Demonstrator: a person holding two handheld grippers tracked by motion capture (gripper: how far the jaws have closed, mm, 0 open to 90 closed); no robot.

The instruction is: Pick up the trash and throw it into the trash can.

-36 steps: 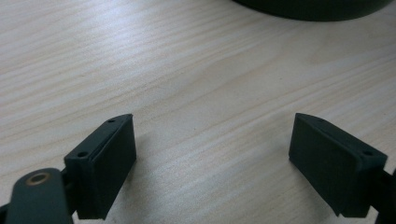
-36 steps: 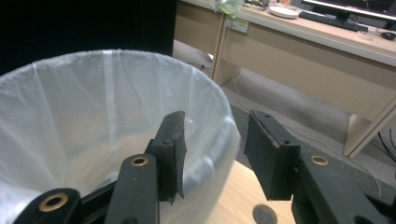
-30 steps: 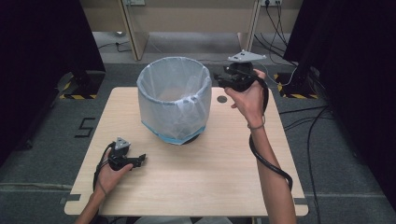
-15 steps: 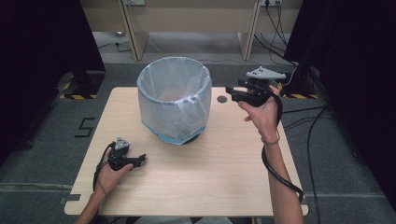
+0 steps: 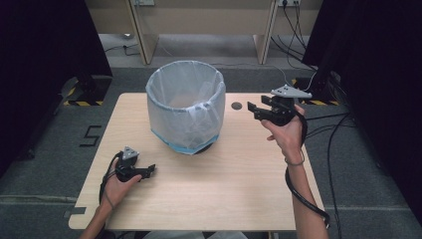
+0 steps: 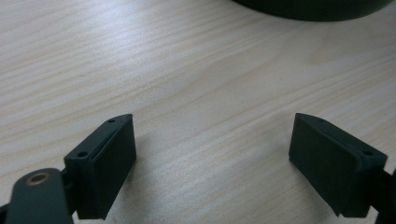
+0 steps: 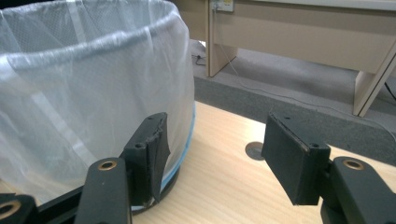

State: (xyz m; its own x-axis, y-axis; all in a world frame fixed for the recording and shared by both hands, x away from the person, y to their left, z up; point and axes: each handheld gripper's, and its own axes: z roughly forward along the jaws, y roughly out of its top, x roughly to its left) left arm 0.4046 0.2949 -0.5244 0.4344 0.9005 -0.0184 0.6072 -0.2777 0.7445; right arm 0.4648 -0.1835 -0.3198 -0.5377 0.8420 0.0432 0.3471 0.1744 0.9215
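A: How do the claws stand?

B: The right gripper (image 5: 255, 110) is held up above the table's (image 5: 239, 184) far right part, jaws spread wide with nothing between them. In the right gripper view they frame the side of the bin (image 7: 88, 93) and a small round hole (image 7: 255, 150) in the tabletop. They touch neither.

A: And the left gripper (image 5: 147, 171)?

B: Low on the near left of the table, in the person's left hand (image 5: 117, 181). The left gripper view shows its jaws wide apart over bare wood, gripping nothing.

A: Where is the bin?

B: Upright on the far middle of the table, lined with a thin white bag (image 5: 185, 107) folded over the rim, a blue edge showing near its base. The bag looks empty, though its folds hide the bottom.

A: Any writing?

B: A dark mark like a "5" or "S" on the floor (image 5: 90, 136) left of the table. Otherwise none that I can read.

A: Anything else around?

B: Wooden furniture legs (image 5: 141, 35) beyond the table, cables on the floor (image 5: 328, 134) at right, black curtains (image 5: 45, 45) either side.
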